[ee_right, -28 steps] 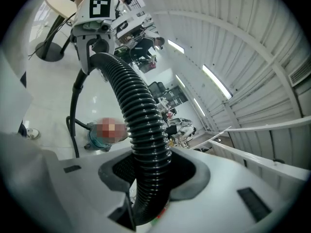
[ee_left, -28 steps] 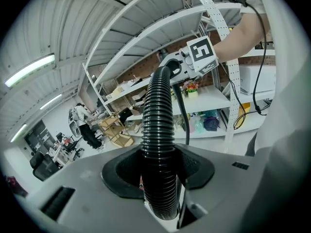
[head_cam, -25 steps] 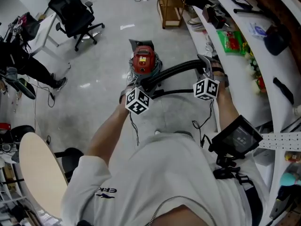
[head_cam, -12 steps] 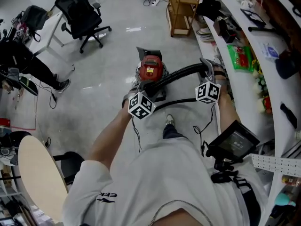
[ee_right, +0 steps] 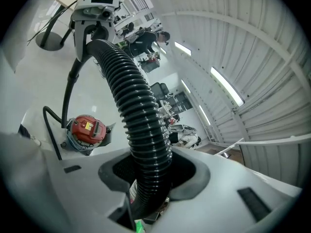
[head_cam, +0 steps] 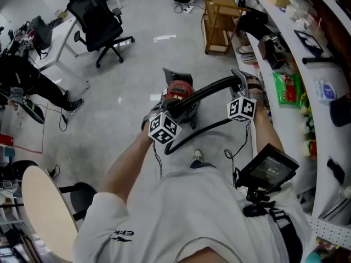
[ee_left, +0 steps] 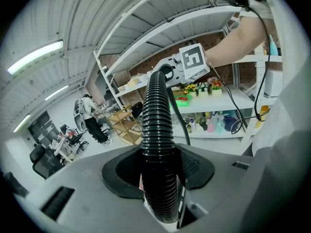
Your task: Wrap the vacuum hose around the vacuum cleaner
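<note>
Holding the vacuum hose (head_cam: 207, 88) at two stations, I report both tools clenched on it. My left gripper (ee_left: 160, 178) has the ribbed black hose seated between its jaws, with the pads pressing on either side. My right gripper (ee_right: 146, 191) grips a second section in the same way. Between the two grips the hose runs clear of the floor in a shallow arc. The red vacuum cleaner (head_cam: 179, 91) stands on the grey floor (head_cam: 120, 75) just beyond my left gripper, and in the head view the hose crosses over it. A thin black cable (head_cam: 197, 133) loops below the hose, nearer my body.
</note>
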The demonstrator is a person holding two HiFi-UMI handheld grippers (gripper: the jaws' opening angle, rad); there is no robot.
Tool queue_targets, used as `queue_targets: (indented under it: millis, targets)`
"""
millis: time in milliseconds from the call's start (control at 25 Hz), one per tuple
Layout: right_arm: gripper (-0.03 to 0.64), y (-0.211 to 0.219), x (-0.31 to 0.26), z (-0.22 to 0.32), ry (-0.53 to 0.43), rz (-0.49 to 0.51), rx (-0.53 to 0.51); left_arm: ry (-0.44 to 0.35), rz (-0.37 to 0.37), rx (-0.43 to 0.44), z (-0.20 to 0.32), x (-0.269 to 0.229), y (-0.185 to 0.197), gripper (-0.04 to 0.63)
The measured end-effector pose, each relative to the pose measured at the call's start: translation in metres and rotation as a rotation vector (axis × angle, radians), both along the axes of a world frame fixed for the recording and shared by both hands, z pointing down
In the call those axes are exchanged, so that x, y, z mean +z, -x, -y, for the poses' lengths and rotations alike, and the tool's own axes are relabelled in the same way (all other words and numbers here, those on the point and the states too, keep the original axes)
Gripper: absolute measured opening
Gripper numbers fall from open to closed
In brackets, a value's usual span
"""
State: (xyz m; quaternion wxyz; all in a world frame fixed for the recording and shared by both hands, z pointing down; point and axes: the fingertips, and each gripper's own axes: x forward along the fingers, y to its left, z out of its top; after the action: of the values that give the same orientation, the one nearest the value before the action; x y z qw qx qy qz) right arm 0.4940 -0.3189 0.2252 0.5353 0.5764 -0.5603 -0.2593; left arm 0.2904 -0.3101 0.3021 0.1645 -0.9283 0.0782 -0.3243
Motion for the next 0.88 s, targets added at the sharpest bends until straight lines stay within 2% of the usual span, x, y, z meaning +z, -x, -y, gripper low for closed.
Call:
queue_targets:
  millis: [200,520,880]
  targets:
    - [0.155,-0.036,0.008,0.049,0.01,0.008,-0.025,0.02,0.015,-0.028,0.037,0.004,-0.035,0.152]
    - [0.155,-0.072,0.024,0.118,0.024,0.03,-0.06,0.036,0.05,-0.072,0.094,0.014,-0.07,0.152]
    - [0.156,-0.083,0.037,0.178,0.031,0.06,-0.084,0.035,0.102,-0.113,0.148,0.019,-0.079,0.152]
